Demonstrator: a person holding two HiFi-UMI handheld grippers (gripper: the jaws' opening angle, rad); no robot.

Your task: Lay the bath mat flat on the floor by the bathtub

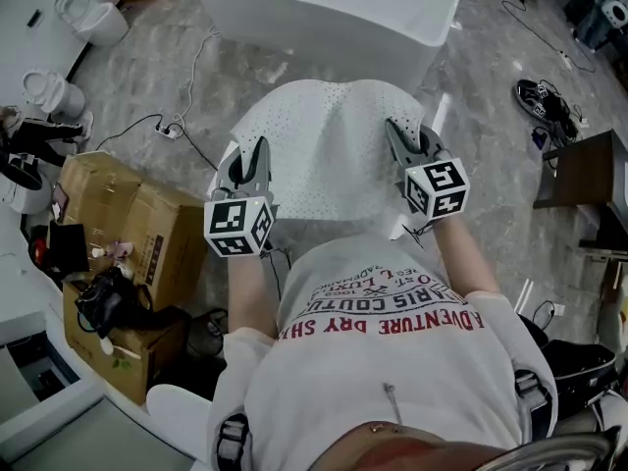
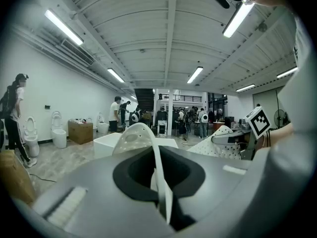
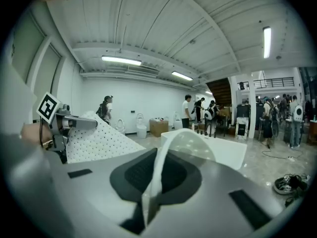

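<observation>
Left tongs (image 1: 257, 155): closed tight on the near left edge of the bath mat (image 1: 329, 150); in the left gripper view a thin white strip of the mat (image 2: 136, 135) stands pinched between the jaws of these tongs (image 2: 159, 177).
Right tongs (image 1: 397, 133): closed tight on the near right edge; in the right gripper view the mat (image 3: 185, 143) curls up out of the jaws of these tongs (image 3: 151, 182).
Bath mat: white, dotted with small holes, held up off the floor (image 1: 491, 86) at its near edge, sagging in a trough between the two tongs and sloping away toward the bathtub (image 1: 334, 13). Whether its far edge touches the floor cannot be told.
Bathtub: white, freestanding, just beyond the mat.
Person: stands behind the mat, one gripper in each hand, in a light printed shirt (image 1: 392, 361).
Cardboard boxes (image 1: 137, 224): on the floor, left of the person.
Toilets (image 1: 88, 16): far left, well apart from the mat.
Shoes (image 1: 545, 101): dark pair on the floor, right of the bathtub.
</observation>
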